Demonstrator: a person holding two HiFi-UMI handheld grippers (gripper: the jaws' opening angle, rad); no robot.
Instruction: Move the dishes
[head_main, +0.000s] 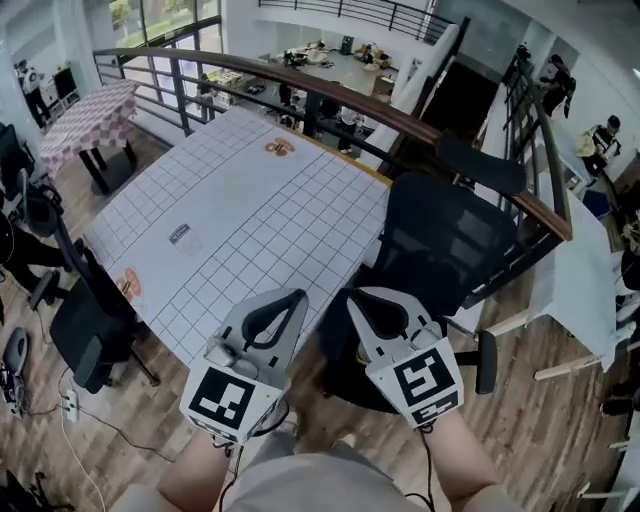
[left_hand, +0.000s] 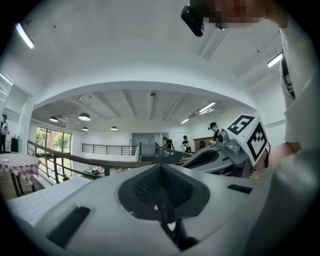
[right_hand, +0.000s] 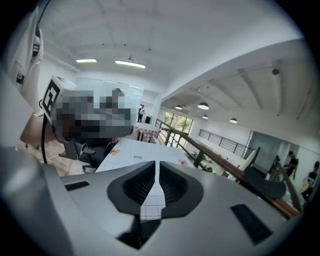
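Note:
A table (head_main: 250, 220) under a white grid cloth carries two small brownish dishes, one near its far edge (head_main: 279, 148) and one at its near left edge (head_main: 128, 284). Both grippers are held low in front of the person, short of the table's near corner. My left gripper (head_main: 296, 296) is shut and empty. It tilts up, and its own view shows mostly the ceiling past its tip (left_hand: 161, 167). My right gripper (head_main: 352, 298) is shut and empty too. Past its tip (right_hand: 157, 170), its view shows the table (right_hand: 135, 150) and both dishes (right_hand: 116, 151) (right_hand: 183, 161).
A small dark tag (head_main: 181, 237) lies on the cloth. A black office chair (head_main: 440, 240) stands at the table's right side, just beyond my right gripper, and another chair (head_main: 85, 330) stands at its left. A curved railing (head_main: 300, 85) runs behind the table.

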